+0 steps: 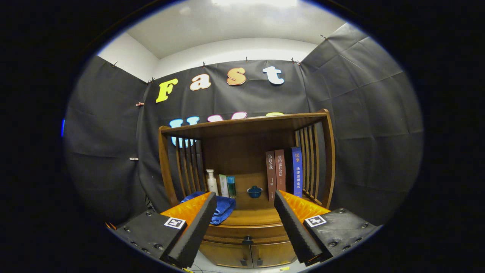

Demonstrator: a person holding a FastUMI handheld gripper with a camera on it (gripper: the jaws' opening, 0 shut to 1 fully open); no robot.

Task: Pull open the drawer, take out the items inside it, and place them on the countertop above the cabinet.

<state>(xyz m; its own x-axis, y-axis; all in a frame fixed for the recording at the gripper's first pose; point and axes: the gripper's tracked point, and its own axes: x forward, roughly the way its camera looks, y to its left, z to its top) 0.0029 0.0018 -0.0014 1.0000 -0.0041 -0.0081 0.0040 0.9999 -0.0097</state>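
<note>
Right now the gripper (245, 200) is hovering with its fingers spread wide, gripping nothing. The drawer (246, 232) is sitting shut under the countertop (252, 217), its dark knob (247, 240) lying at six o'clock between the fingers, low and ahead, the drawer front running nine to three.

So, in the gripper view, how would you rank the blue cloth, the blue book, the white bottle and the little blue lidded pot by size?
Largest to smallest as they look here:
1. blue cloth, partly hidden behind a finger of the open gripper
2. blue book
3. white bottle
4. little blue pot

The cloth lies nearer the camera, so its lead over the book is unsure.
</note>
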